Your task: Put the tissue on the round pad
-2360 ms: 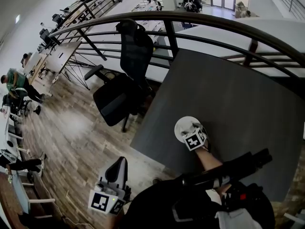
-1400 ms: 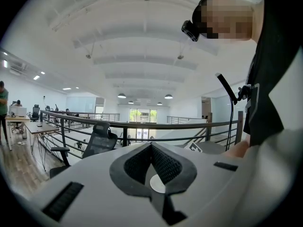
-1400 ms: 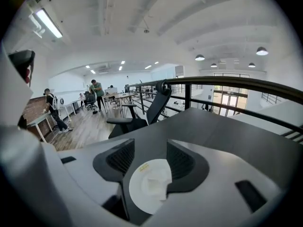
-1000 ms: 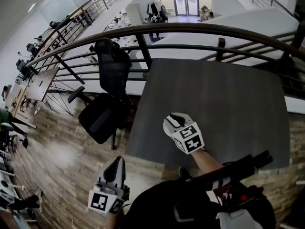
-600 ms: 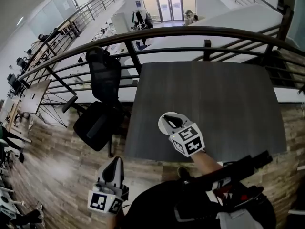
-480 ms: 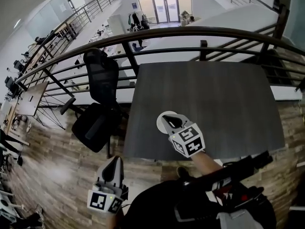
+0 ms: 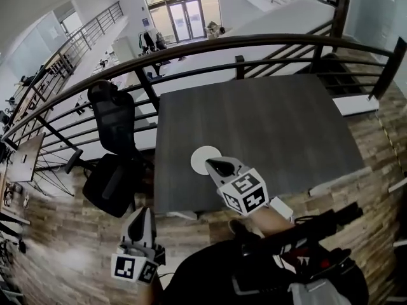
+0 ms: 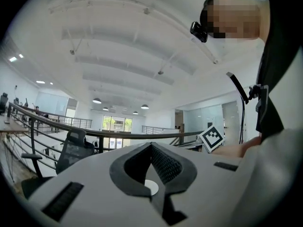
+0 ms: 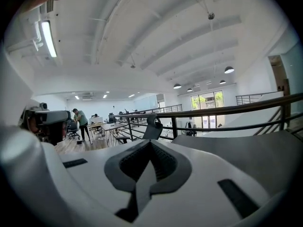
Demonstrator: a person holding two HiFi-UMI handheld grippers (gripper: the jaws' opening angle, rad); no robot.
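Note:
A white round pad (image 7: 205,159) lies on the dark grey table (image 7: 273,126) near its front left edge. On the pad's white surface I cannot make out a separate tissue. My right gripper (image 7: 212,164) hovers at the pad's near right rim with its jaws pressed together and nothing between them. In the right gripper view the right gripper (image 9: 150,144) points over the table toward the railing. My left gripper (image 7: 141,216) hangs off the table over the wooden floor at the lower left, shut and empty. The left gripper view shows the left gripper (image 8: 151,144) aimed level across the room.
A black metal railing (image 7: 191,48) curves round the table's far and left sides. A black office chair (image 7: 113,146) stands just left of the table. Wooden floor lies in front of the table. A white box (image 7: 355,104) rests at the table's right corner.
My right gripper has drawn back toward the table's near edge, so more of the round pad shows. The head view has swung, and the table now sits further up and right.

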